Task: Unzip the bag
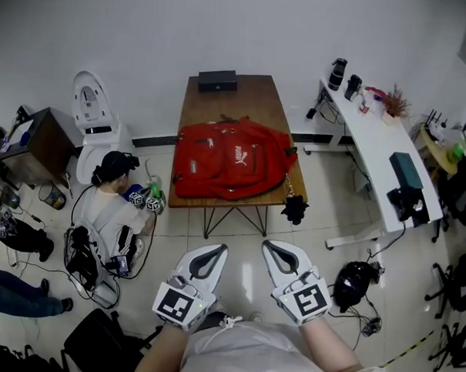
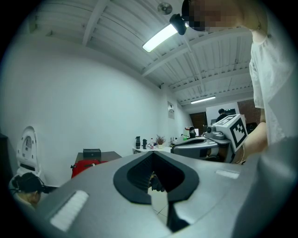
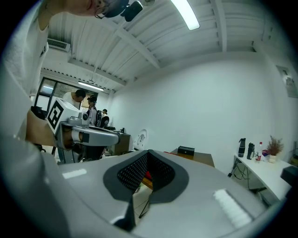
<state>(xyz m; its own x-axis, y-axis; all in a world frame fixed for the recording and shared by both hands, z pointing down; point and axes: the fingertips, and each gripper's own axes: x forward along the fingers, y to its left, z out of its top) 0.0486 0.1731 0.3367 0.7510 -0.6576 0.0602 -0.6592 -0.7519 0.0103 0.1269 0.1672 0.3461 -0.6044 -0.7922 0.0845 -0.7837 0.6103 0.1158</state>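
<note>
Holding the left gripper [image 1: 211, 254] and the right gripper [image 1: 276, 251] side by side at the bottom centre of the head view, you are gripping nothing: both pairs of jaws are sitting closed, tips together and empty. The red bag [image 1: 232, 167] is lying flat on the wooden table [image 1: 237, 97] in the upper middle of the frame, well apart from both grippers, with a black box [image 1: 217, 80] sitting at the table's far end.
</note>
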